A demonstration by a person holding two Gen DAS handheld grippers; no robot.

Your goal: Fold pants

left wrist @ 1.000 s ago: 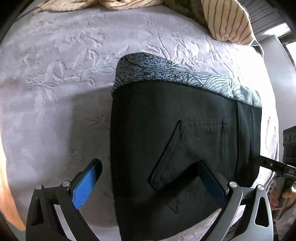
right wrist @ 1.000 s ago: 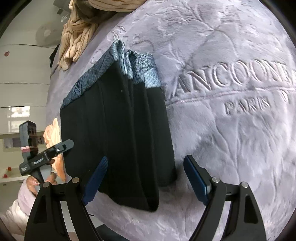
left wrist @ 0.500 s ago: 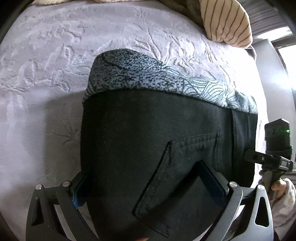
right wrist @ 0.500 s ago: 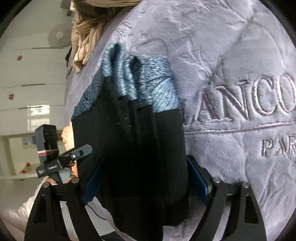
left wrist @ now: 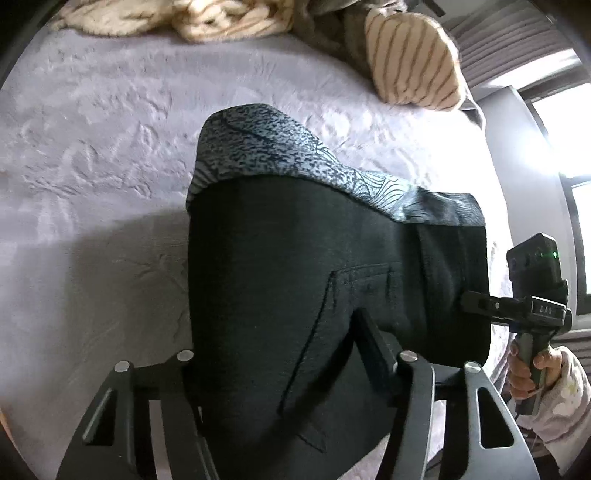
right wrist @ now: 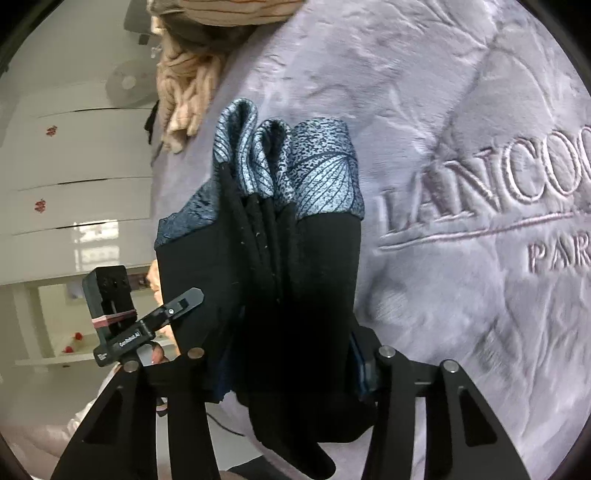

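Folded black pants (left wrist: 295,258) with a blue-grey patterned band (left wrist: 280,155) at the far end lie on the lilac bed cover. My left gripper (left wrist: 280,343) is closing across their near left part: one finger (left wrist: 369,332) presses on top by the back pocket, and the other is hidden behind the fabric's left edge. In the right wrist view the pants (right wrist: 295,266) bunch into upright folds between the closing jaws of my right gripper (right wrist: 291,354), and both pads press the bundle. A tail of fabric hangs below the fingers.
The plush bed cover (right wrist: 461,110) bears embossed lettering to the right. A cream knit blanket (left wrist: 207,22) and a striped pillow (left wrist: 410,59) lie at the far edge. White drawers (right wrist: 74,184) stand beyond the bed. A hand (left wrist: 532,369) holds the right gripper's handle.
Both grippers have narrowed from wide open onto the pants. The fabric now bunches between the right fingers, and the near end has risen off the cover.
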